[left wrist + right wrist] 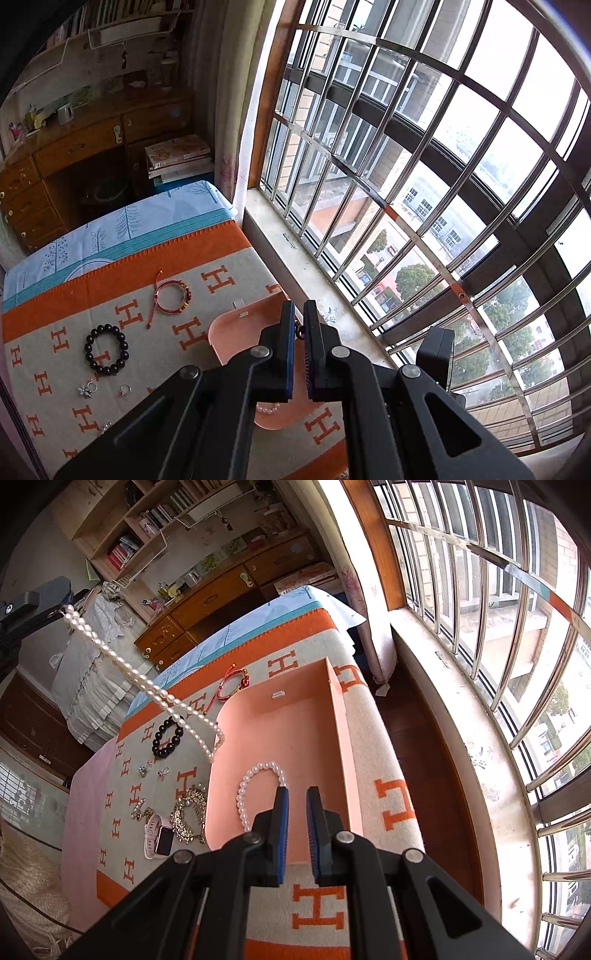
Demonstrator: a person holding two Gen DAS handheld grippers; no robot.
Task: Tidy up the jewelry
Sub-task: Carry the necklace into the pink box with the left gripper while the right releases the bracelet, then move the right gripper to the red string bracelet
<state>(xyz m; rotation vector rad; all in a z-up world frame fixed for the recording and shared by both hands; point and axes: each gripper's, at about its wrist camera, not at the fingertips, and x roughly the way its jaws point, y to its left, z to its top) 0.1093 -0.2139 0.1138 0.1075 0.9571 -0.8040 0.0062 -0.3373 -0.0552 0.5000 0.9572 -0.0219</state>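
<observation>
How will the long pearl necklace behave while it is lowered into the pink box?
The pearl necklace hangs in a limp loop from the left gripper, so it is probably floppy and will likely swing. Its low end dangles at the pink box edge, so it may drape over the wall. Round beads will probably slide and pool.

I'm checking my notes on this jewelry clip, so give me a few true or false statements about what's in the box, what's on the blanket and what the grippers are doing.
1. The left gripper holds a long pearl necklace in the air. True.
2. The pink box is empty. False: a pearl bracelet lies inside.
3. The black bead bracelet lies on the blanket, outside the box. True.
4. The right gripper grips the smartwatch. False: its jaws hold nothing; the watch lies on the blanket.
</observation>
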